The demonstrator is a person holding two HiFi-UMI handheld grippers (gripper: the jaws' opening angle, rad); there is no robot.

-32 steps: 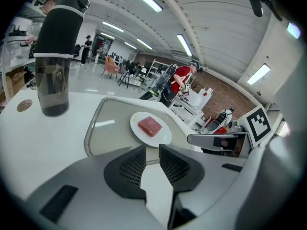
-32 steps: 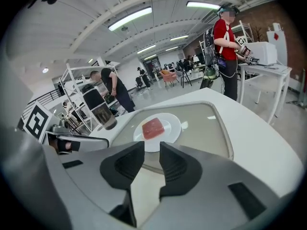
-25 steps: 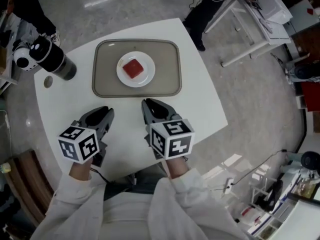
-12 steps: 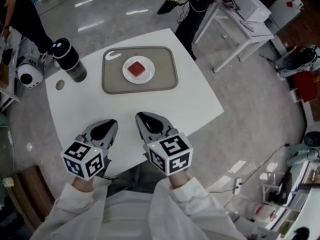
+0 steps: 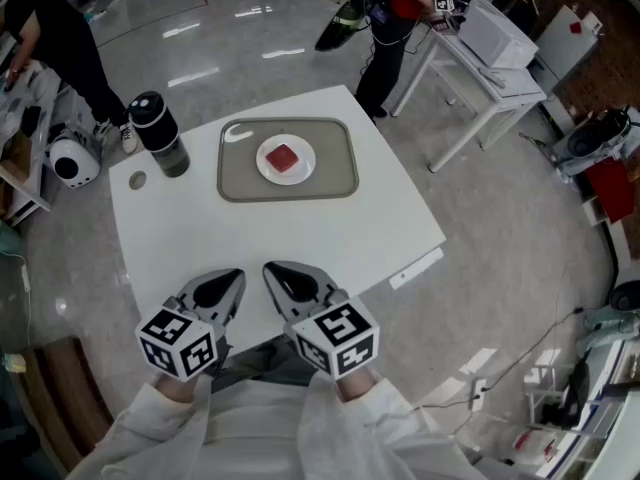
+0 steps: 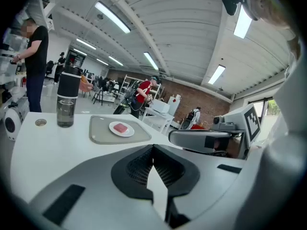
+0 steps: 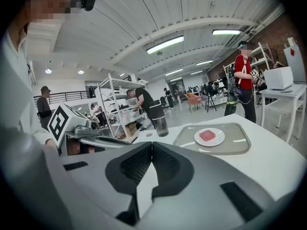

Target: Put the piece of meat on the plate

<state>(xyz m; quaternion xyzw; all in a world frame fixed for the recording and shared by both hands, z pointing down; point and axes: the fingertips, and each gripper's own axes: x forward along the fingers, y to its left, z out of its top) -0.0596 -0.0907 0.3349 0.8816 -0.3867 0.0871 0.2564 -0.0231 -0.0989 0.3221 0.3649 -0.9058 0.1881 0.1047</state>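
A red piece of meat lies on a small white plate in the middle of a grey tray on the far part of the white table. Both grippers hover side by side over the table's near edge, well short of the tray. My left gripper is shut and empty. My right gripper has just been closing and is now shut, nothing between its jaws. The left gripper view shows the meat far ahead past the shut left gripper. The right gripper view shows the meat beyond the right gripper.
A dark-capped bottle stands left of the tray, with a small round disc beside it. People stand beyond the table, and a white side table is at the back right. A white device sits on the floor at left.
Both grippers have drawn back toward me and risen, from the middle of the table to its near edge. The tray with plate and meat stayed put.
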